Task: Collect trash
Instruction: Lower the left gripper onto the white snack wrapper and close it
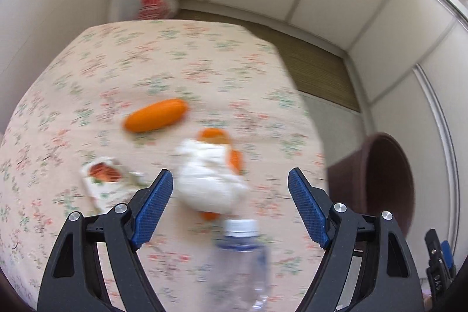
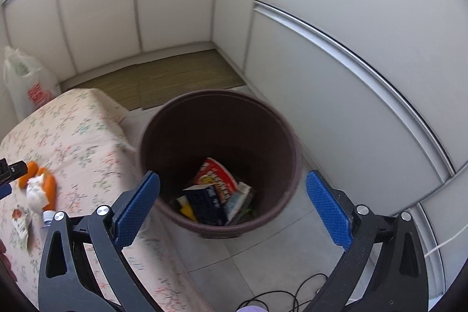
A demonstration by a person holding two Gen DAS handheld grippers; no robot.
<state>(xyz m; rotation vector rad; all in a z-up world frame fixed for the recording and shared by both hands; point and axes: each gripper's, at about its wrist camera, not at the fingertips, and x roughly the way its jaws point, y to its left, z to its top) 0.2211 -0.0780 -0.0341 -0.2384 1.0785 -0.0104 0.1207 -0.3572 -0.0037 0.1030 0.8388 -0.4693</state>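
— Near the table's (image 1: 87,95) right edge, what's lying there?
— A crumpled tissue (image 1: 209,180) on orange peel (image 1: 212,135), a clear bottle (image 1: 244,262) just in front, a wrapper (image 1: 103,180) to the left.
— And the tools?
— Left tool (image 1: 228,189) gapes wide, holding nothing, above the tissue. Right tool (image 2: 232,192) is spread equally wide, empty, over the brown bin (image 2: 219,107) beside the table.

Black plastic frames with triangular cutouts on left gripper (image 1: 229,195) and right gripper (image 2: 232,196). Silver round screws at the joints. Blue, cross-hatched textured fingers (image 1: 152,212).
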